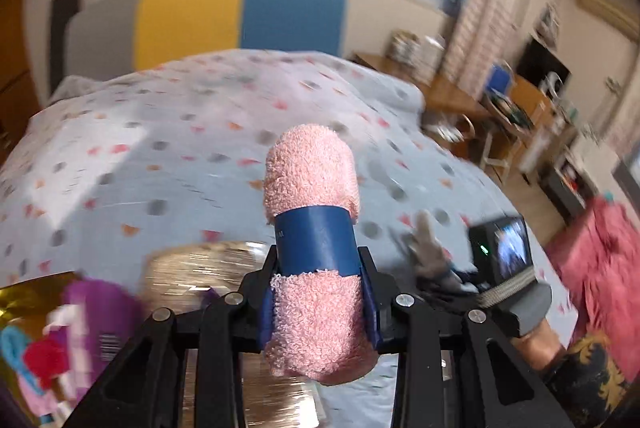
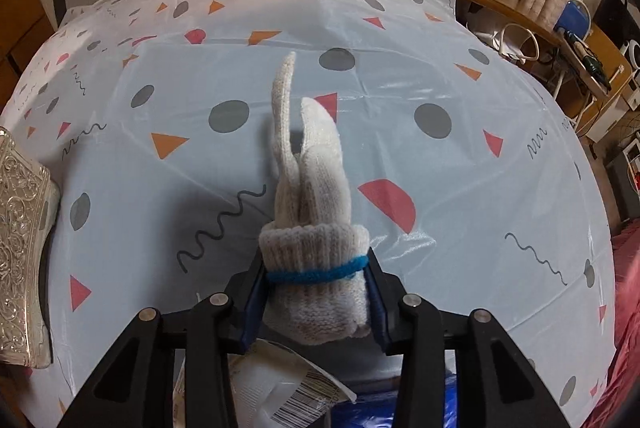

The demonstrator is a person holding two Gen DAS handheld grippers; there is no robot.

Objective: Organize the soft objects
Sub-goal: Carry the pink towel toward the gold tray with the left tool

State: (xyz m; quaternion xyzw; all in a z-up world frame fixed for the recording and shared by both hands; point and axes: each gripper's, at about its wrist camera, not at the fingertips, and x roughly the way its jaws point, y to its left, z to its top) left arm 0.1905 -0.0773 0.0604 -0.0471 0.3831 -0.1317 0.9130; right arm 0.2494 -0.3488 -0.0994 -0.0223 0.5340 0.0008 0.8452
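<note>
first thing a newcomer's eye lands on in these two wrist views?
In the left wrist view, the rolled pink towel with its dark blue band, clamped in the left gripper above the patterned bedspread. In the right wrist view, the bundled white knit gloves tied with a blue string, sitting between the right gripper jaws, which are opening, fingers pointing up the bed. An embossed silver box sits at the left edge.

Pink towel roll (image 1: 312, 184): fuzzy terry cloth. Glove bundle (image 2: 312, 212): ribbed knit. Bed cover (image 2: 460, 188): glossy, smooth. Tray (image 2: 20, 248): embossed silvery.
</note>
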